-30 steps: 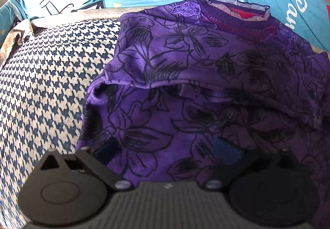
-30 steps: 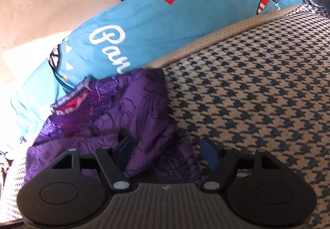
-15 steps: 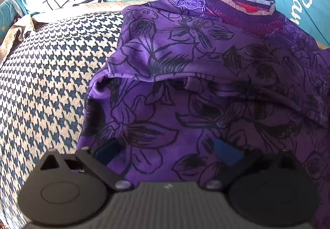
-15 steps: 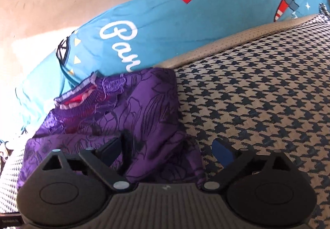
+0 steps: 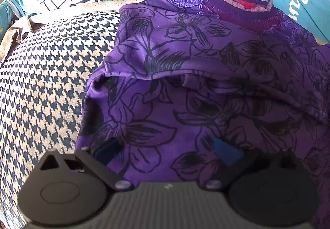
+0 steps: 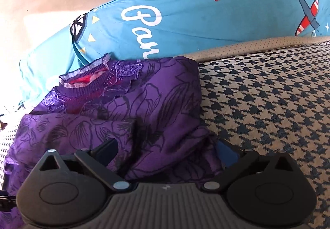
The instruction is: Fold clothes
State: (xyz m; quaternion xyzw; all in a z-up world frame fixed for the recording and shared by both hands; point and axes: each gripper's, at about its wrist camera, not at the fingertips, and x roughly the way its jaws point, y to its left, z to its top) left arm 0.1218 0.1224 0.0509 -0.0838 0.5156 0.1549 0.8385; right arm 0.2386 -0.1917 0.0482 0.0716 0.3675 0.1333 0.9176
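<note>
Though apparently folded, purple top (image 5: 185, 47) bunches

Bright daylight, glare top-left, fisheye warp at edges, foreground shadowed

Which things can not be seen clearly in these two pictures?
- Shirt hem, left view: hidden behind the left gripper.
- Shirt's far sleeve, right view: folds cover it near the right gripper.
- Pillow lettering: cut off by the shirt.
- Objects above the pillow: cropped by the edge.

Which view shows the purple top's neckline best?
The left wrist view: the neckline faces the camera whole, red lining visible. The right wrist view catches it side-on and bunched, at the top's far left.
</note>
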